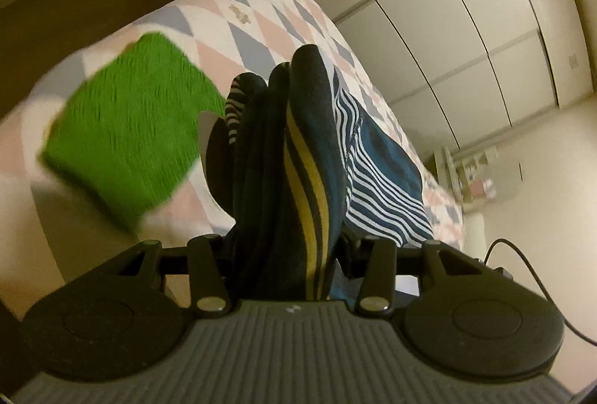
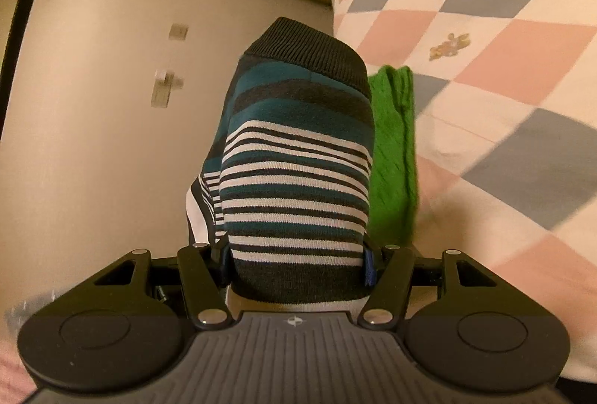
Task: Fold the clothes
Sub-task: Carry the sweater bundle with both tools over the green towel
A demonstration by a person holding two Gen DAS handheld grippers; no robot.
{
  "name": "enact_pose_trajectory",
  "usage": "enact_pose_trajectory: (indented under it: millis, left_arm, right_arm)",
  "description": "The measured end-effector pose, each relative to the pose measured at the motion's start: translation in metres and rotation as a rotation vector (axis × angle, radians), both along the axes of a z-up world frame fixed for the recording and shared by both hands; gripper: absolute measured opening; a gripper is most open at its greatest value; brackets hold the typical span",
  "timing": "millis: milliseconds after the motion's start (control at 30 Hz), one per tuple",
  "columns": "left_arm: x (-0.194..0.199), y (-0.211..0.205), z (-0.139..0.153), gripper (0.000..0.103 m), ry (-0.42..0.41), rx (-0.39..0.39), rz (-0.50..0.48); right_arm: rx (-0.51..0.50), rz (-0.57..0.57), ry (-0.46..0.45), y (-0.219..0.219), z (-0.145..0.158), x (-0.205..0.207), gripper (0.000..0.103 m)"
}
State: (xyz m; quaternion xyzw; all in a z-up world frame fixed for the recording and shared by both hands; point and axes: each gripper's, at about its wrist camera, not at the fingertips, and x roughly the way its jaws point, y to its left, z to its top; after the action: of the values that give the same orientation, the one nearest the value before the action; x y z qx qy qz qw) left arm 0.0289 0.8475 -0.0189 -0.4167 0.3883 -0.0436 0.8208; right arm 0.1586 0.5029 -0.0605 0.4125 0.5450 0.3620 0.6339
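Left tool (image 1: pixel 283 247): closed on a bunched striped garment (image 1: pixel 298 157), dark with yellow and teal bands, which rises out of the jaws and hides the fingertips; a further stretch of navy-and-white striped cloth (image 1: pixel 377 176) trails onto the bed (image 1: pixel 238 19) just beside it.

Right tool (image 2: pixel 294 266): closed on striped sock-like knit (image 2: pixel 298 157) with a dark ribbed cuff uppermost, held clear of the bed; whether both tools grip one piece cannot be told.

A green cloth (image 1: pixel 130 127) lies on the quilt as a neat flat square, apparently already folded; it lies just left of the held fabric.

Judgement: the green item lies as the task wants; the striped item is in hand, gathered and not laid flat, so its fold is unfinished.
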Motion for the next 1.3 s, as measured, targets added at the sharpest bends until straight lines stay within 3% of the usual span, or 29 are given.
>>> enact_pose_trajectory:
  millis: [267,600,800,1033,1300]
  left_arm:
    - [0.061,0.080,-0.041,0.042,0.018,-0.005,-0.076]
    - [0.135,0.167,-0.098,0.042,0.038,-0.019,-0.169]
    - [0.148,0.181,-0.140,0.042,0.052,-0.039,-0.166]
    - [0.143,0.185,-0.167,0.043,0.041,-0.048,-0.157]
    - [0.148,0.183,-0.165,0.049,0.086,-0.013,-0.163]
  right_arm:
    - [-0.034,-0.154,0.026,0.095,-0.035,0.027,0.059]
    - [-0.112,-0.158,0.008,0.152,-0.081,0.085,0.059]
    - [-0.157,-0.129,0.008,0.168,-0.112,0.103,0.059]
    - [-0.208,-0.102,0.002,0.170,-0.141,0.106,0.061]
    - [-0.286,-0.093,-0.021,0.175,-0.126,0.103,0.079]
